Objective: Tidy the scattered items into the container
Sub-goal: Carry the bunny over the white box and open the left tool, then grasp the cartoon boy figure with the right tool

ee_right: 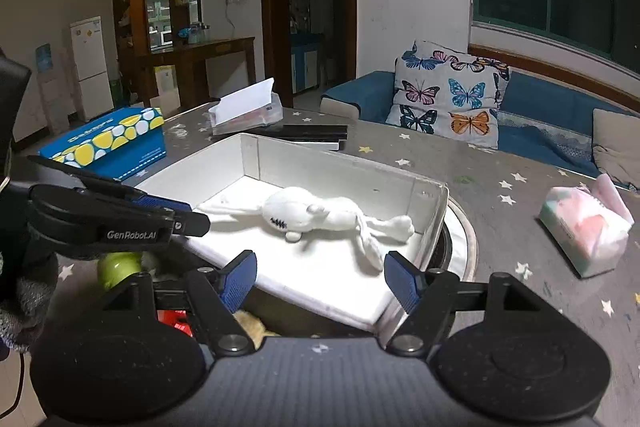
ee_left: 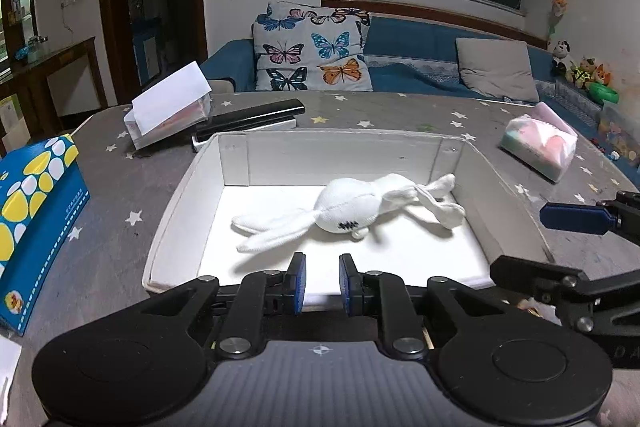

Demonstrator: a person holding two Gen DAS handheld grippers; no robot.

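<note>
Left wrist view puts the white plush rabbit (ee_left: 348, 209) mid-frame, lying flat inside the white box (ee_left: 176, 211) on the starry counter (ee_left: 120, 187). My left gripper (ee_left: 322, 285) jaws stand released and empty; my right gripper (ee_right: 320, 281) jaws are spread wide, empty too.

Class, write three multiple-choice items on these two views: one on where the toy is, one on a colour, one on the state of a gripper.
1. Where does the white rabbit lie?
A on the sofa
B in the white box
C on the tissue box

2. The pads on the jaws are:
A red
B green
C blue

3. The right gripper is:
A open, empty
B shut on the rabbit
C shut on a pillow

B: it rests on the box floor.
C: blue ribbed pads show.
A: its jaws stand apart with nothing between.
</note>
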